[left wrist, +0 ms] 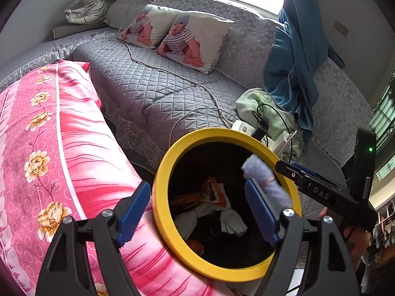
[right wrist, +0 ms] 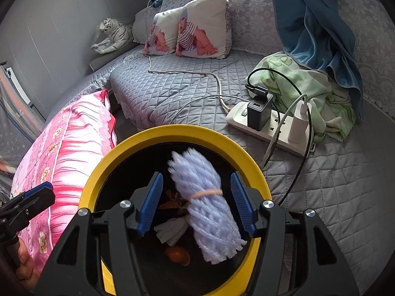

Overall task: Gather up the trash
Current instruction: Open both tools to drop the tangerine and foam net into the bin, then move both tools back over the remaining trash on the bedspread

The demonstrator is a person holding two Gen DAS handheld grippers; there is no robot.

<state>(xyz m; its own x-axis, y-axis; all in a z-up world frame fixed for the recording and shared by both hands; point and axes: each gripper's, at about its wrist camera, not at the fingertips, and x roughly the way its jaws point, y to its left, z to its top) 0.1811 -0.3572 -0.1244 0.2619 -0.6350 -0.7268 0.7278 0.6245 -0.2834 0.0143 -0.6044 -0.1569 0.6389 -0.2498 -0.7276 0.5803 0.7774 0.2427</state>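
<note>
Grey quilted bedding is spreading behind our work. We are holding a pale lilac yarn bundle tied with a rubber band directly between the parted blue pads of our right gripper, neither pad touching, its long axis running forward over the yellow-rimmed black bin. Our left gripper, nearer the rim, is standing open astride it.

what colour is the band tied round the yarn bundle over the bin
Pale peach-orange, wrapped around the lavender yarn bundle; clearest in the right wrist view.
</note>
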